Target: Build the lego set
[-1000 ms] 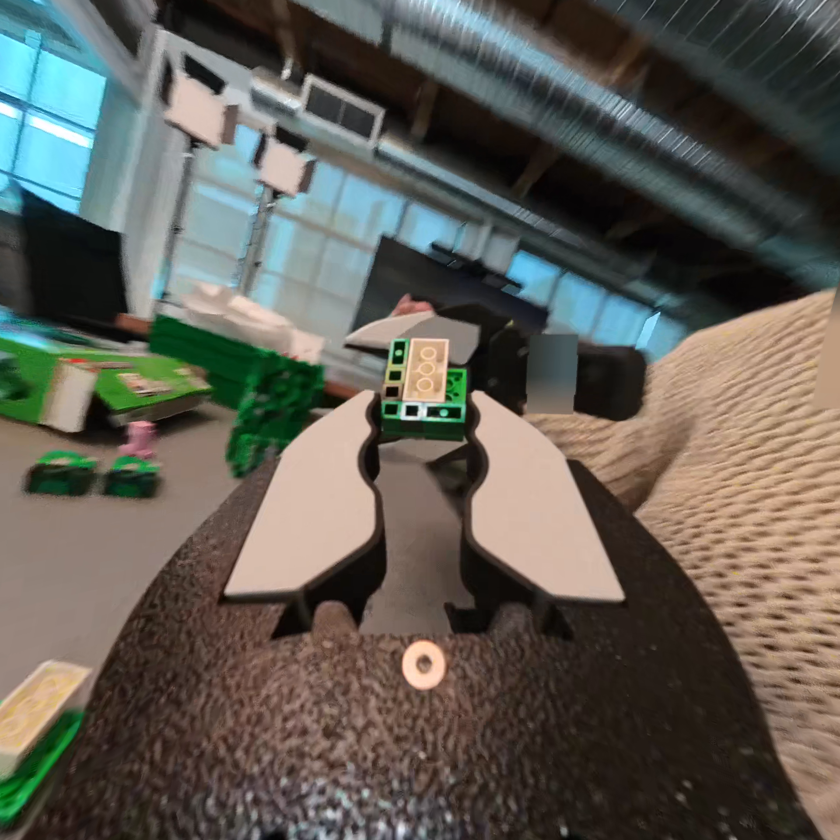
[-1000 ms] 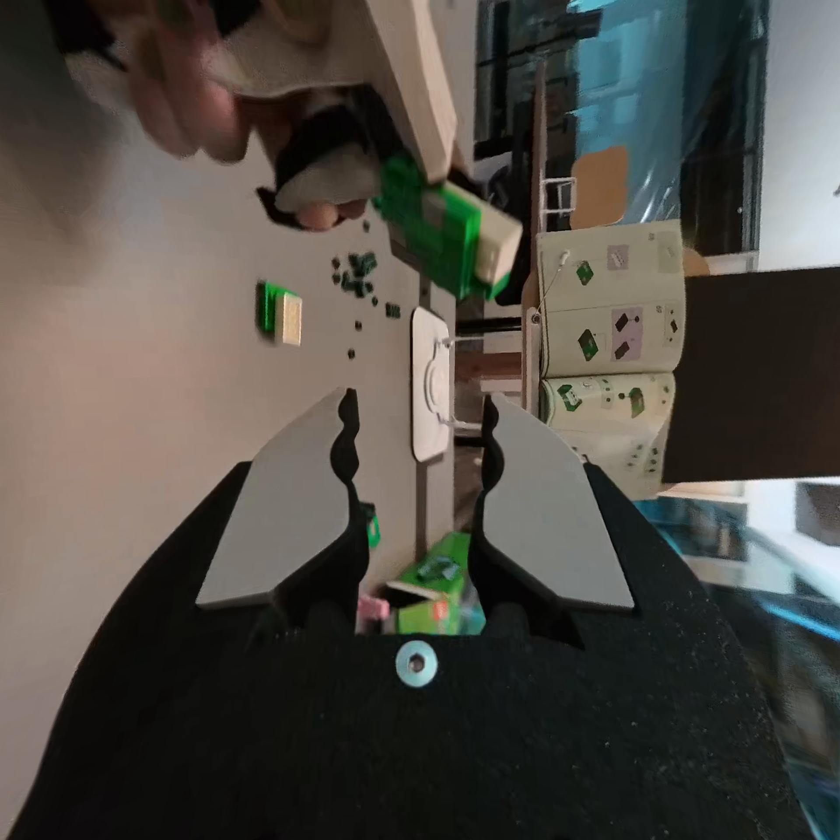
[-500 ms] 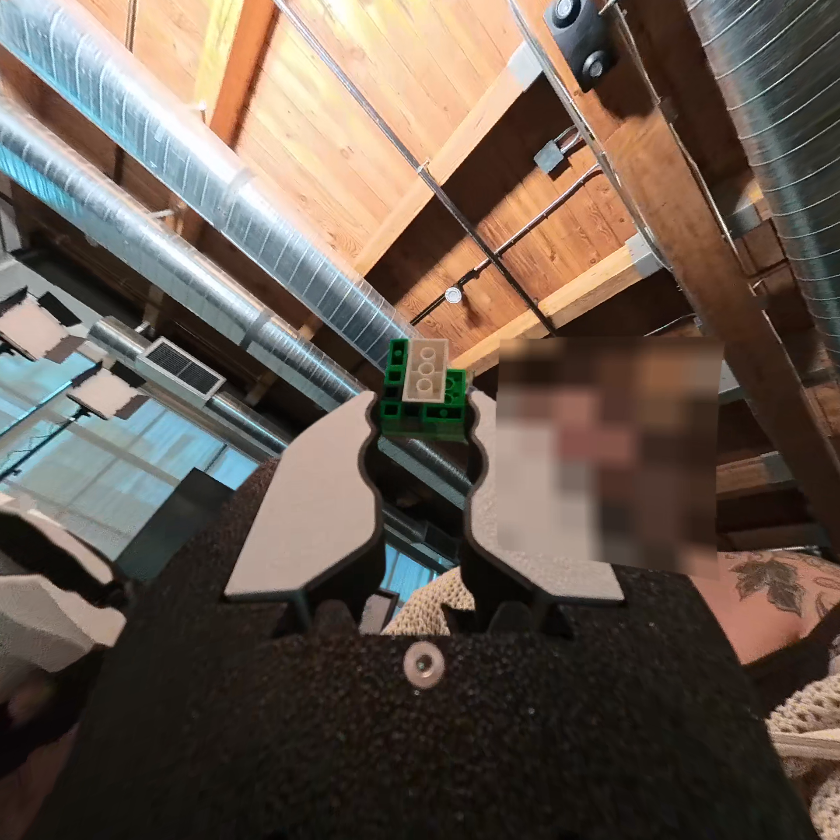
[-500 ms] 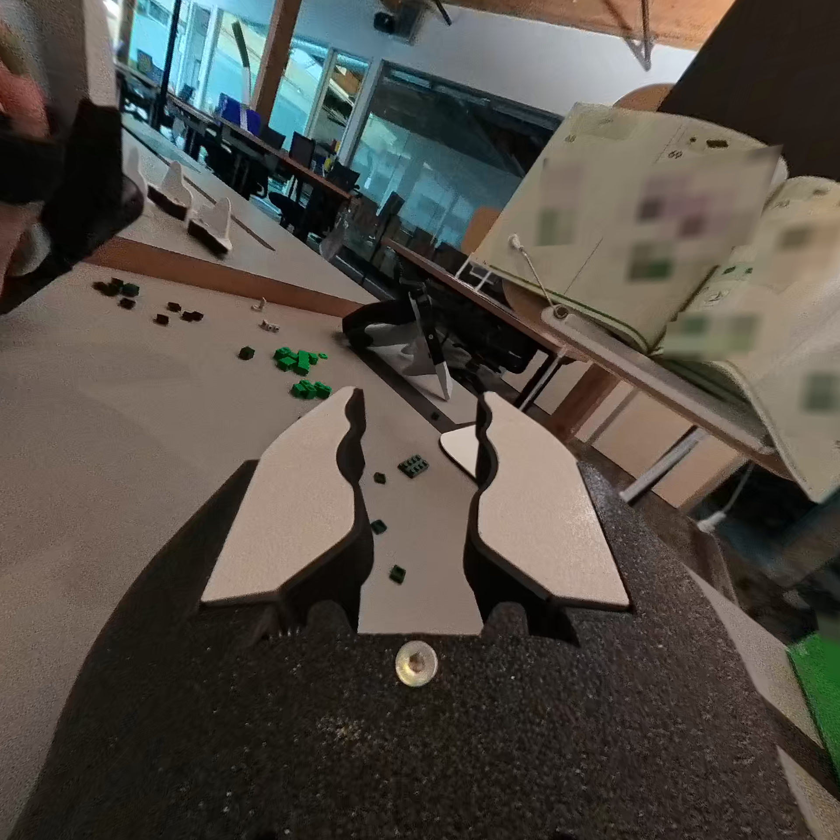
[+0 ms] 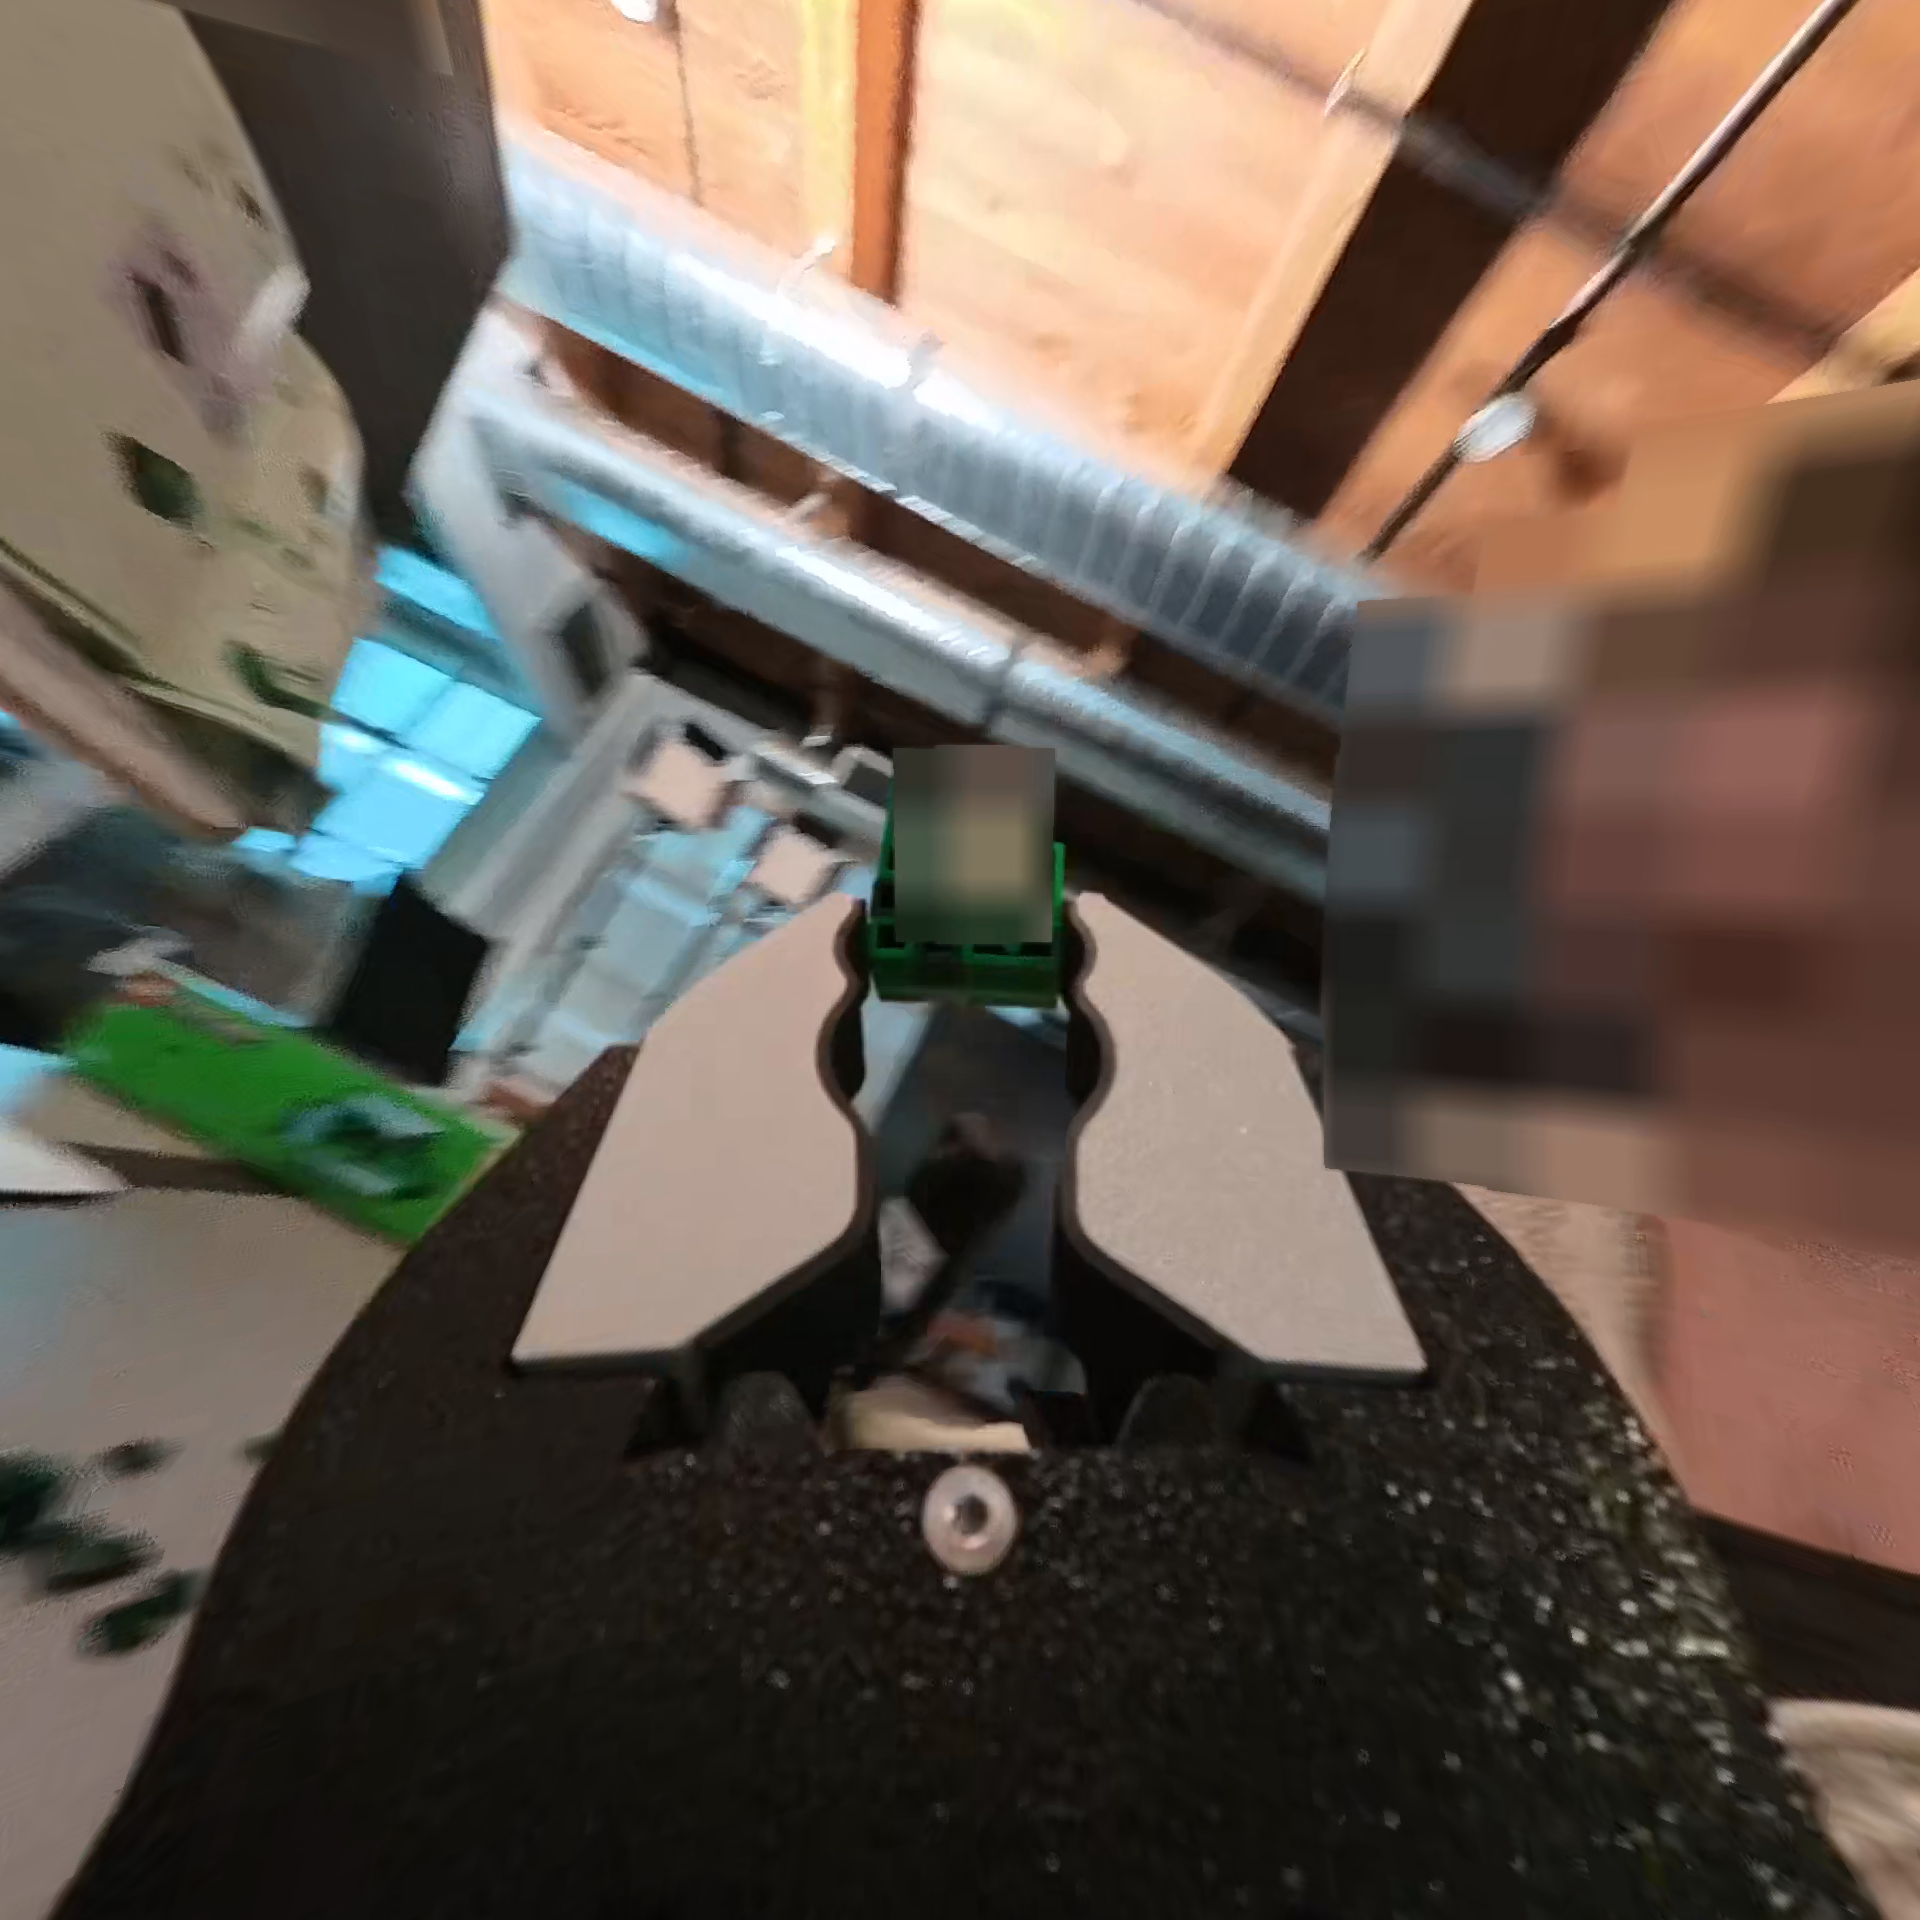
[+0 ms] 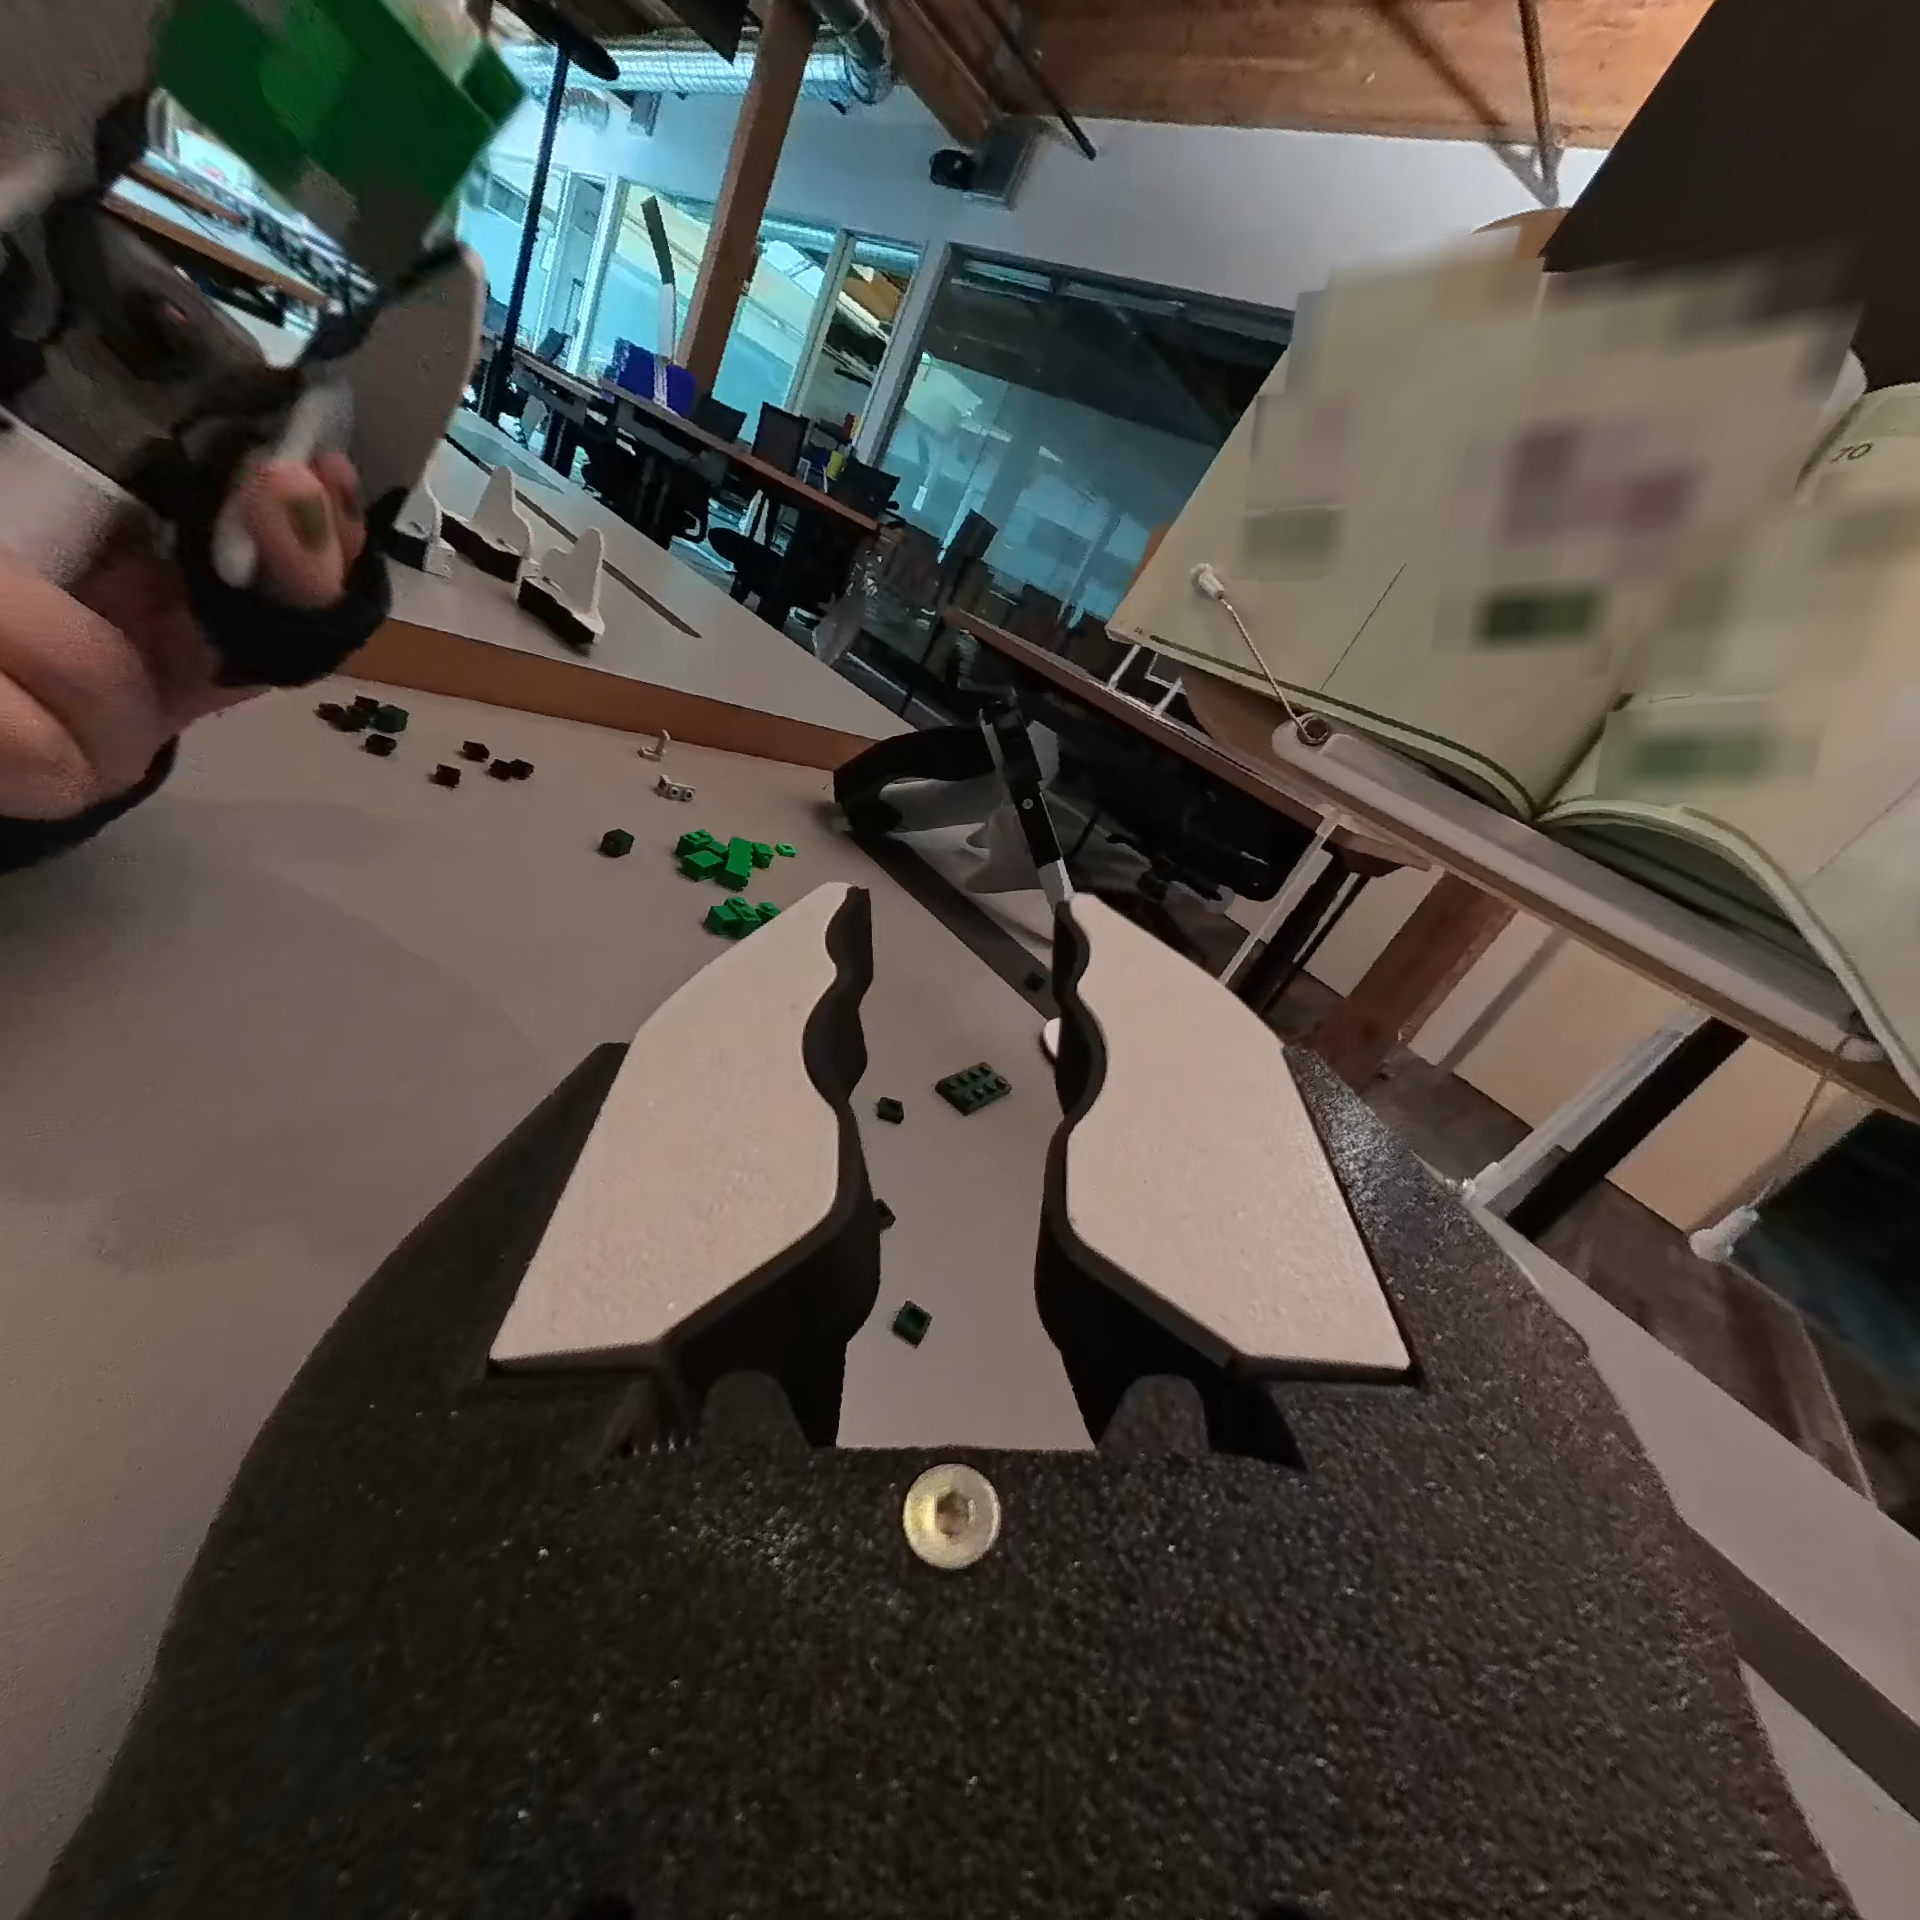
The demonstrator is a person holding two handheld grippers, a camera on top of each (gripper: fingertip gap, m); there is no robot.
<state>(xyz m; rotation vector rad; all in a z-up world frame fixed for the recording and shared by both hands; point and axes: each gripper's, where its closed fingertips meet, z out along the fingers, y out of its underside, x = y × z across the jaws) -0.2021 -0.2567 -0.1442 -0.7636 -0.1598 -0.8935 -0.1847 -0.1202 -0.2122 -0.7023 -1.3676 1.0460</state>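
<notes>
My left gripper [image 5: 966, 940] is shut on a small green and tan lego block [image 5: 966, 971], held up in the air and tilted toward the ceiling. A mosaic patch covers the block's upper part. That gripper with the green block [image 6: 343, 114] also shows at the upper left of the right wrist view, held in a hand. My right gripper [image 6: 961, 914] is open and empty, low over the grey table [image 6: 312, 987]. A dark green lego plate [image 6: 972, 1088] and small dark green pieces [image 6: 889, 1110] lie on the table between its fingers.
A cluster of bright green bricks [image 6: 732, 862] and scattered dark pieces [image 6: 364, 717] lie farther out on the table. An open instruction booklet [image 6: 1558, 582] stands on a holder at the right. The table's far edge is just beyond the right gripper. A green box [image 5: 270, 1112] lies at the left.
My left gripper has swung with the block, from pointing at the ceiling to a tilted view that takes in the table and booklet. My right gripper, which had turned level, moved slightly forward over the loose pieces.
</notes>
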